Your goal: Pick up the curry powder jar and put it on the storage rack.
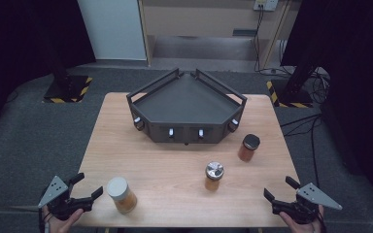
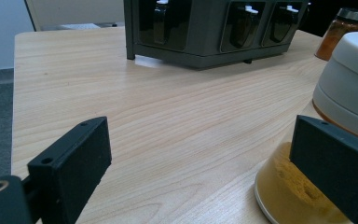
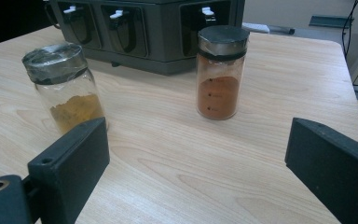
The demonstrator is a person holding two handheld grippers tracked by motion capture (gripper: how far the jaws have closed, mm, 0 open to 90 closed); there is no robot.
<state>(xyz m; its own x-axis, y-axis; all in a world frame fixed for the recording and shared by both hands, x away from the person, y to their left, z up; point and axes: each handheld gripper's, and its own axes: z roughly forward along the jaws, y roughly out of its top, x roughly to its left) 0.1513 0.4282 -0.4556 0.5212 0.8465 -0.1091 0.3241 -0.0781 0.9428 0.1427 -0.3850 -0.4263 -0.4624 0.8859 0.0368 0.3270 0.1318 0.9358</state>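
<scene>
Both grippers hang wide open and empty at the table's near edge. The white-lidded jar [image 1: 121, 194] stands upright just at 3 o'clock of the left gripper [image 1: 88, 187], nearest of all. The other two jars [image 1: 214, 175] [image 1: 248, 147] stand at 10 to 11 o'clock of the right gripper [image 1: 278, 189], farther off.

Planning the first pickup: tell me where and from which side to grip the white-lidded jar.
Grip the white-lidded jar around its glass body, just below the lid. It stands upright beside the open left hand-held gripper, so come in level from the left, jaws either side. The round body probably gives a steadier hold than the wider lid.
</scene>
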